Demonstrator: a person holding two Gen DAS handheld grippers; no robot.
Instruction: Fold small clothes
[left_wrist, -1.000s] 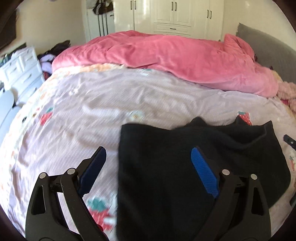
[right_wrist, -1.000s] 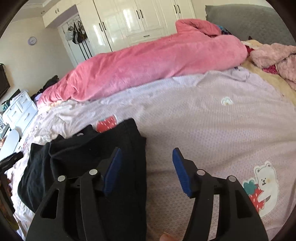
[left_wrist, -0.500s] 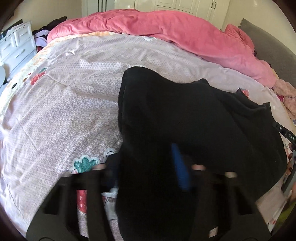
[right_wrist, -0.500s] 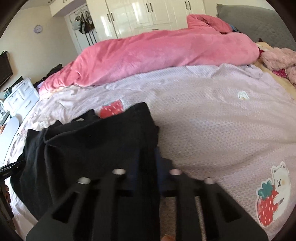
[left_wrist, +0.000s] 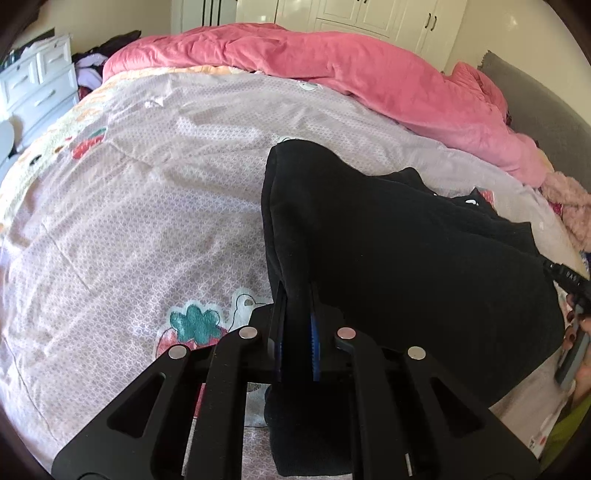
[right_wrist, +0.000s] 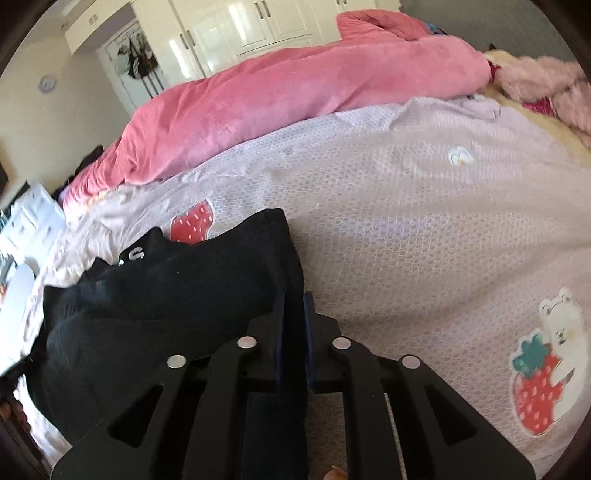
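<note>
Black garment (right_wrist: 177, 295) on lilac bedsheet (right_wrist: 424, 229) near its front edge; white "S" legible, other letters unreadable. Left gripper (left_wrist: 295, 325) and right gripper (right_wrist: 293, 325), spread a second ago, now each clamp a garment edge

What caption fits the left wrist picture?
Left gripper clamps the black garment's edge above the lilac bedspread.

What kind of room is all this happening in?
Almost certainly a home bedroom. A bed with a lilac strawberry-print sheet fills the view, a pink duvet is bunched along its far side, and white wardrobe doors and a white chest of drawers stand behind it.
</note>
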